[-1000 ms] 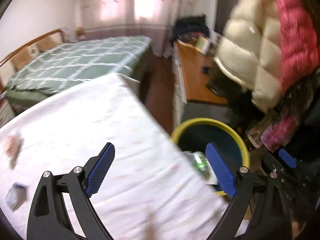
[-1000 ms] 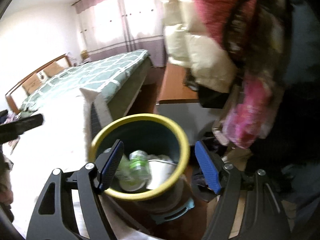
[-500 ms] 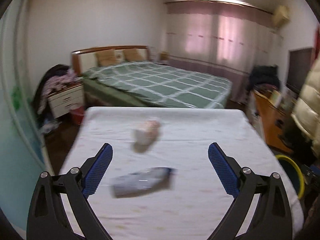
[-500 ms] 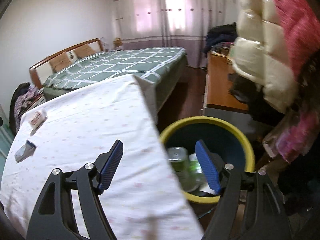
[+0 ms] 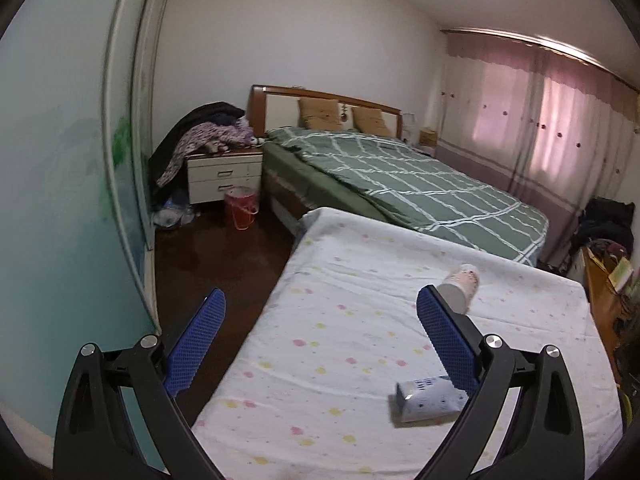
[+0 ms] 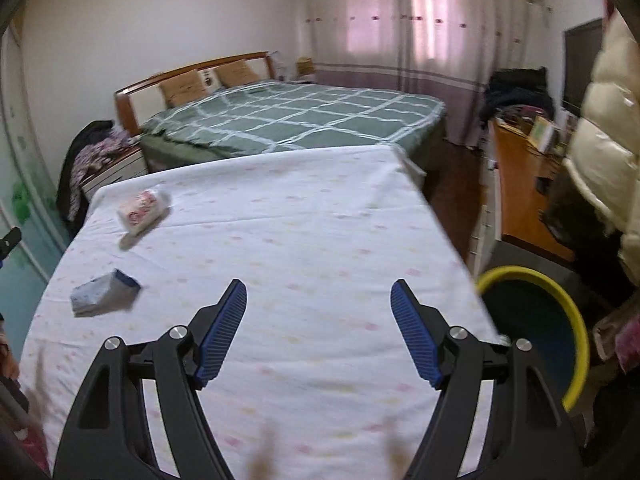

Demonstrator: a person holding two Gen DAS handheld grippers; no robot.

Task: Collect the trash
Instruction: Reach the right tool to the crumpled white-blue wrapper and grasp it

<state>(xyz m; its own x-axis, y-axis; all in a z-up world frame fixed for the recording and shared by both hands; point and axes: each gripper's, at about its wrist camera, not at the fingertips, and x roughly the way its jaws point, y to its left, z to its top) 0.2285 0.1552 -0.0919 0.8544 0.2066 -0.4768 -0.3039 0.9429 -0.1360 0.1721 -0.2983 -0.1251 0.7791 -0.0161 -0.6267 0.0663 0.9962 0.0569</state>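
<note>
Left tongs [image 5: 320,330] apart, empty, above near-left tabletop [image 5: 340,360] edge. Right tongs [image 6: 318,330] apart, empty. Blue-white packet [image 5: 430,398] just beside left tongs' right finger: likely light, crushable; pinch across flat middle. Farther off, pink-printed cup [image 5: 460,286] on side: likely thin, rolls; grip across body. Yellow-rimmed bin [image 6: 560,308] beside right tabletop edge.

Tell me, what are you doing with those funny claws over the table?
A person is picking up trash with a claw in each hand. Right now both the left claw and the right claw are open and hold nothing. Two pieces lie on the white tablecloth: a pink patterned cup on its side and a blue-and-white packet. The yellow-rimmed bin waits on the floor beside the table.
</note>
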